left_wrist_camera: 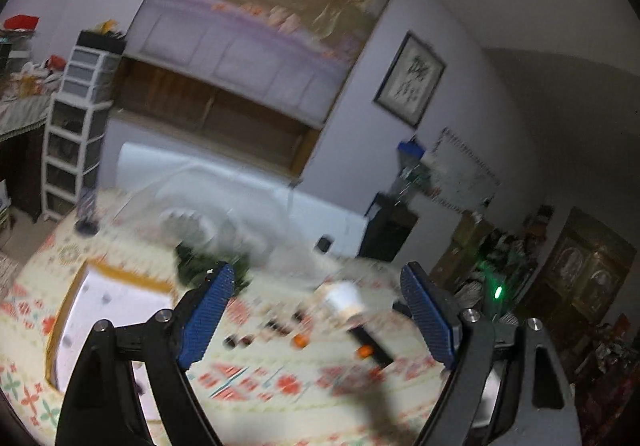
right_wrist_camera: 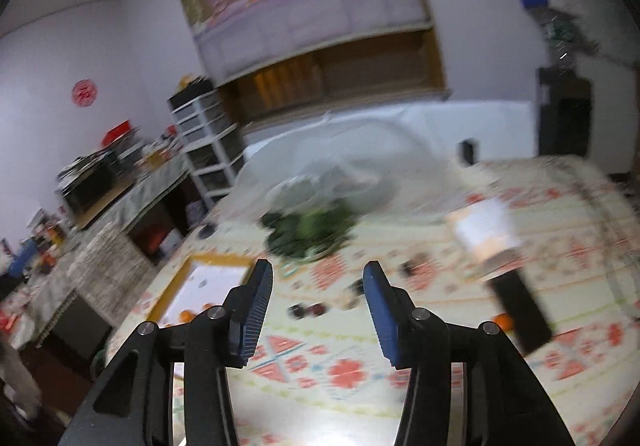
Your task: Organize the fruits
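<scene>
Both views are blurred by motion. My left gripper stands wide open above a table with a patterned cloth, and nothing is between its blue pads. My right gripper is open too, with a narrower gap and nothing in it. A white tray with a yellow rim lies at the table's left, with small orange fruits in it. More orange fruits and dark small fruits lie loose on the cloth ahead of both grippers.
Green leafy produce sits mid-table under a clear plastic cover. A white-topped object with a black handle lies at the right. Beyond the table stand a white drawer tower, a black stand and a cluttered side counter.
</scene>
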{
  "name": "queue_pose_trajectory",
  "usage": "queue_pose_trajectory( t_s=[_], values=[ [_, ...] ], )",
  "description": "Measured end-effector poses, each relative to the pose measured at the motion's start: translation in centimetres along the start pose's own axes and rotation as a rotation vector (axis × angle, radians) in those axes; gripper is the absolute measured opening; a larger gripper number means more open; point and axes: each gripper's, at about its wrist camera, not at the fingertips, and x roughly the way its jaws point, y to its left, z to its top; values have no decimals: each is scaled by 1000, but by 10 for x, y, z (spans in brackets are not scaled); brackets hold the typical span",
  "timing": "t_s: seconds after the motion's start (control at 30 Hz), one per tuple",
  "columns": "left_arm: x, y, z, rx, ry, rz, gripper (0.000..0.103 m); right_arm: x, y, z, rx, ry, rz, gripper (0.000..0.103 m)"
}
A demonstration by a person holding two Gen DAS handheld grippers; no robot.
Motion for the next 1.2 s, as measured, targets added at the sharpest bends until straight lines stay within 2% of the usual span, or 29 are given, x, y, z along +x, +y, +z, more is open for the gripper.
queue_pose_trajectory(
  t_s=[0.13, 0.2, 0.3, 0.4, 0.43, 0.47, 0.53, 0.57, 0.6, 0.67, 0.8, 0.83, 0.9, 1.03, 1.13, 1.2],
  values=[
    [-10, -39, 45, -6, -20, -19, 85, -48, -24, 22, 15, -55, -74, 51],
    [-20, -56, 64, 20, -52, 16, 85, -73, -31, 33, 2, -88, -125, 51],
    [-37, -88, 91, 99, -115, 127, 85, -111, -38, 53, -10, -136, -181, 51],
    [-62, -124, 118, 184, -226, 277, 89, -151, -39, 79, -28, -170, -232, 51],
    [-72, -137, 124, 227, -279, 335, 95, -160, -40, 86, -34, -180, -244, 54],
    [-79, -148, 126, 268, -327, 380, 102, -171, -39, 95, -44, -193, -261, 61],
    [-87, -169, 122, 374, -421, 475, 103, -179, -37, 104, -63, -213, -283, 72],
    [-84, -175, 117, 431, -434, 518, 103, -180, -37, 105, -70, -219, -288, 74],
    [-78, -176, 112, 460, -403, 528, 103, -176, -37, 102, -70, -216, -280, 74],
    [-58, -164, 96, 460, -283, 504, 103, -160, -43, 91, -63, -186, -241, 76],
    [-17, -131, 52, 491, -205, 544, 103, -96, -65, 49, -15, -74, -167, 76],
    [-1, -118, 38, 494, -163, 543, 103, -77, -70, 38, 2, -47, -146, 76],
    [28, -94, 13, 464, -51, 491, 103, -40, -80, 15, 38, 6, -103, 76],
    [95, -43, -36, 396, 158, 363, 103, 66, -99, -39, 133, 174, -17, 76],
    [138, -15, -67, 352, 235, 295, 102, 124, -103, -69, 150, 240, -9, 75],
    [169, 4, -87, 348, 270, 305, 91, 158, -100, -83, 124, 260, -17, 74]
  ],
)
